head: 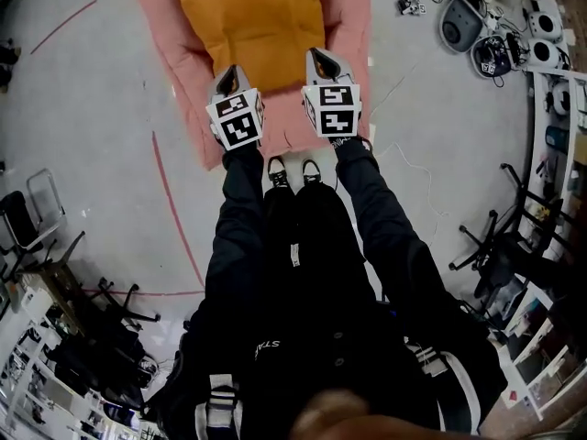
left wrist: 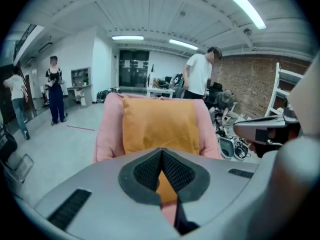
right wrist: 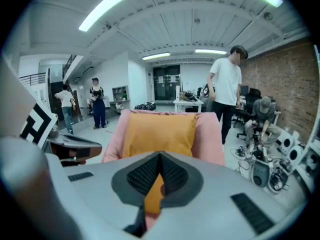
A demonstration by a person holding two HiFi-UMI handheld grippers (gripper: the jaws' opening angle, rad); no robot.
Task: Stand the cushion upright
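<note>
Clearly, the plump orange fabric cushion (head: 252,16) lay along the middle of a pink padded mat (head: 179,58) spread on the grey floor (head: 92,108). The cushion's near edge stopped short of the mat's near edge, just ahead of the person's shoes (head: 293,170). The left gripper (head: 227,76) had its jaws closed tight on the cushion's near edge, a fold of orange cloth pinched between them. The right gripper (head: 321,62), beside it, was clamped on the same edge in the same way.
</note>
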